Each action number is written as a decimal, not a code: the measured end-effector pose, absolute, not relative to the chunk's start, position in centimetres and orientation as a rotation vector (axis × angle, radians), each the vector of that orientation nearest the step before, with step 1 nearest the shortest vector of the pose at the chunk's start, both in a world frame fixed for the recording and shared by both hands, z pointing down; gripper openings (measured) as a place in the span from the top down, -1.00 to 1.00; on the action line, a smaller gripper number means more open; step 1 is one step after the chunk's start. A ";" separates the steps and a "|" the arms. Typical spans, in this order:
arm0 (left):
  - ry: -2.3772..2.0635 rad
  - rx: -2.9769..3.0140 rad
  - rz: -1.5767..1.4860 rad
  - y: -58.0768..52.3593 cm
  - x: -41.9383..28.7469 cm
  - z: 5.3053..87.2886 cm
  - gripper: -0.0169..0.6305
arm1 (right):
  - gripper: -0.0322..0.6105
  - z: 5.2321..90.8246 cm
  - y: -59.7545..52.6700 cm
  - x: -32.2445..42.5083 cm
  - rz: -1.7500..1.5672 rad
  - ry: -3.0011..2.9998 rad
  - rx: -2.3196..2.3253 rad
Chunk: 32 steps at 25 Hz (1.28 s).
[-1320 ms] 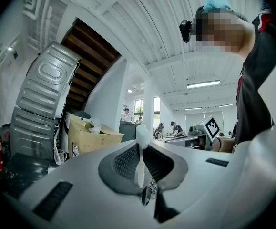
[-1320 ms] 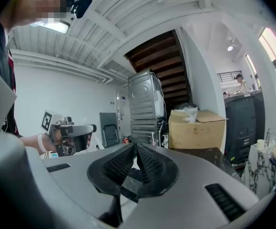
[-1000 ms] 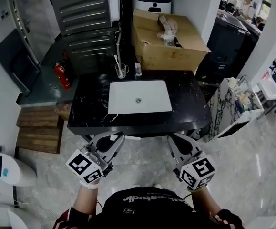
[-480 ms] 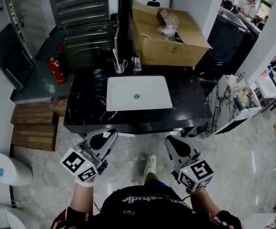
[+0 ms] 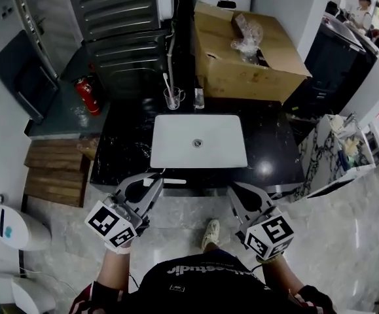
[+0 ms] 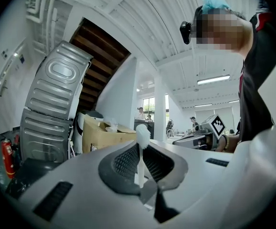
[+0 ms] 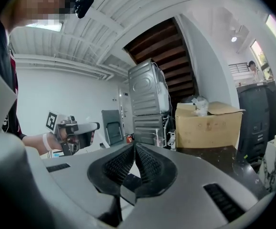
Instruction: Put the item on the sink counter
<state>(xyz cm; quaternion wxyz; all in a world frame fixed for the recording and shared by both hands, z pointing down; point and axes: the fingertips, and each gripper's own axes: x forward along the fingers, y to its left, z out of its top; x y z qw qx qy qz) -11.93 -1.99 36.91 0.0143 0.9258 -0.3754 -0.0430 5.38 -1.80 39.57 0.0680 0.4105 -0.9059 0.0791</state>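
Since a second ago the table [image 5: 124, 156] has slid a little rightward past my tongs, and my light shoe [image 5: 209, 231] has come into sight behind and between them. My grip has not changed. The left tongs [image 5: 151, 183] stay clamped on the white toothbrush [image 6: 139, 159], with its handle pinched between the ribbed pads and its bristle head standing clear above their tips. The right tongs [image 5: 240, 191] are closed pad against pad with nothing between them. They sit well to the right of the left pair and about level with it. Both pairs have their tips at the table's near edge, so the toothbrush is held there and not yet laid down.

Ahead, between the two pairs, the white basin [image 5: 199, 141] is set into the black table. Beyond the basin, ahead of the left tongs, stands a clear glass [image 5: 172, 99] with a white brush handle in it. A small bottle [image 5: 199, 98] stands just to its right. Farther ahead of the right tongs sits a cardboard box [image 5: 241, 64]. Ahead and to the left of the left tongs stands a red fire extinguisher [image 5: 88, 97].
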 end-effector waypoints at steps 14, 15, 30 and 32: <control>-1.356 2.897 -0.061 -17.2 -5.2 34.2 0.85 | 0.77 38.6 -17.2 12.0 0.248 -2.827 1.159; -1.365 2.898 -0.062 -17.8 -4.9 34.1 0.85 | 0.77 38.5 -17.9 12.1 0.240 -2.831 1.152; -1.554 2.867 -0.066 -26.9 -11.6 36.1 0.85 | 0.77 38.2 -23.9 8.5 0.232 -2.775 1.157; -1.584 2.886 -0.054 -29.0 -12.6 36.8 0.85 | 0.77 38.2 -24.6 7.6 0.228 -2.763 1.182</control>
